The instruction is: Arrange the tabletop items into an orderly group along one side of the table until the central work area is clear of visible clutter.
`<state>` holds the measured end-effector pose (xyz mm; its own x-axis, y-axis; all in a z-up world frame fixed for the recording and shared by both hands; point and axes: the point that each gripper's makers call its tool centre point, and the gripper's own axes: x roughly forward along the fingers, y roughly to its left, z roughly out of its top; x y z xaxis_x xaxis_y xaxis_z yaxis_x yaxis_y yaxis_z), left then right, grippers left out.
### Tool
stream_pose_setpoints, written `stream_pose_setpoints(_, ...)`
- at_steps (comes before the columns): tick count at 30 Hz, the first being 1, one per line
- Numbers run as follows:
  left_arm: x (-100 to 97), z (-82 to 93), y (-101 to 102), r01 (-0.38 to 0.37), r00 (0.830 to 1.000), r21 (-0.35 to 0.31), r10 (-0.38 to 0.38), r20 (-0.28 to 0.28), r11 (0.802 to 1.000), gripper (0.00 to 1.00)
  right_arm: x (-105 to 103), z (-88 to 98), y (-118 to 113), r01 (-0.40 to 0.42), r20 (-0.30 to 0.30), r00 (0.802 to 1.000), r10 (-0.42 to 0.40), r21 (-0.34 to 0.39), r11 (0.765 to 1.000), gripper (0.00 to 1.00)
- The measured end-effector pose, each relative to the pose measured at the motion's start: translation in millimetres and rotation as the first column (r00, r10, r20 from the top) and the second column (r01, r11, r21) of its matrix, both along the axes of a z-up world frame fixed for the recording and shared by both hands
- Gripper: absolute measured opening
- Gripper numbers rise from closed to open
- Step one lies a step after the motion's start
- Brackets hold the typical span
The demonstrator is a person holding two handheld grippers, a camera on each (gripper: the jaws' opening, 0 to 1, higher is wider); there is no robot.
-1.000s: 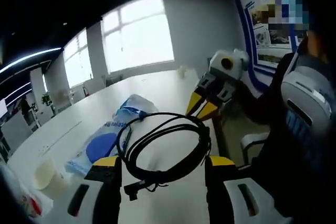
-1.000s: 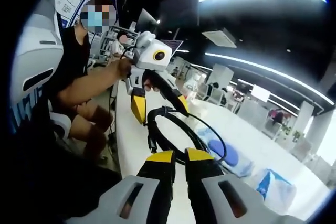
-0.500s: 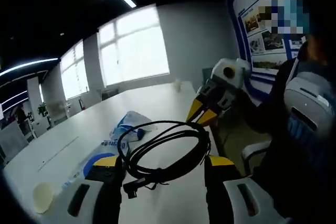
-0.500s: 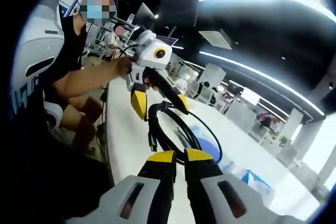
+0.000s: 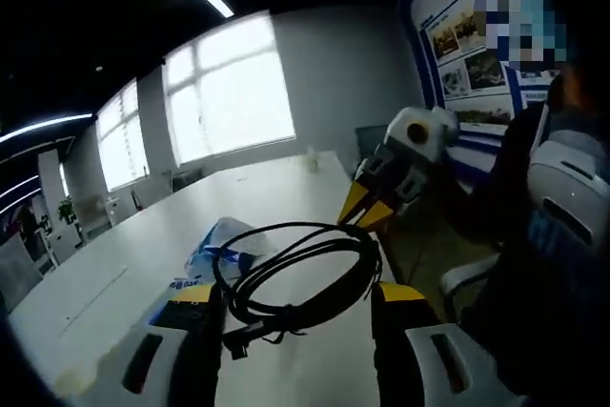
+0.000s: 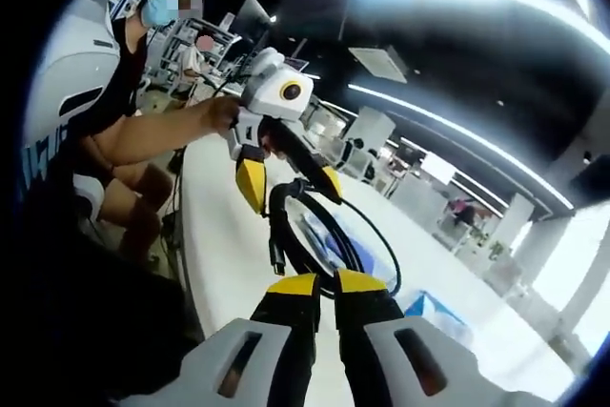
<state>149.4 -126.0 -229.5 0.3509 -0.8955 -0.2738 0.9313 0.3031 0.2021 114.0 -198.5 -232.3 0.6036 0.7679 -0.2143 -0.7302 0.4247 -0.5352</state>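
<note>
Left gripper view, nearest: left gripper (image 5: 295,297) had its yellow-tipped jaws spread wide, clamping nothing; the coiled black cable (image 5: 297,271) hung between them.
Cable: a loose loop lifted above the white table (image 5: 133,259), one thicker end drooping toward the left jaw.
Right gripper view, nearest: right gripper (image 6: 317,285) had its jaws pressed together on the near edge of the cable (image 6: 319,235).
Middle distance: right gripper (image 5: 370,207) met the far side of the loop in the left gripper view; left gripper (image 6: 286,183) straddled the far end in the right gripper view.
Table: blue-and-white plastic packets (image 5: 214,247) lay behind the cable.
Person: a hand (image 6: 221,113) gripped the left gripper's handle.
Far: bright windows (image 5: 229,92).
</note>
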Motion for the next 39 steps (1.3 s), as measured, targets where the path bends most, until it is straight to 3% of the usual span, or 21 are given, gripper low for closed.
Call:
stream_pose_setpoints(20, 14.6, -9.8, -41.8, 0.045, 0.999, -0.006, -0.045, 0.001, 0.999, 0.63, 12.4, -5.7, -40.2, 0.101, -0.001, 0.995, -0.101, -0.028, 0.995, 0.03)
stream_pose_setpoints(25, 18.1, -12.0, -46.2, 0.060, 0.997, -0.010, -0.059, 0.058, 0.998, 0.63, 18.7, -14.4, -44.9, 0.116, 0.012, 0.993, -0.116, -0.055, 0.992, 0.03)
stream_pose_setpoints(39, 29.5, -45.7, -54.9, 0.040, 0.999, 0.025, -0.041, 0.024, 0.999, 0.63, 30.4, -39.4, -51.7, 0.148, -0.012, 0.989, -0.150, -0.089, 0.985, 0.03)
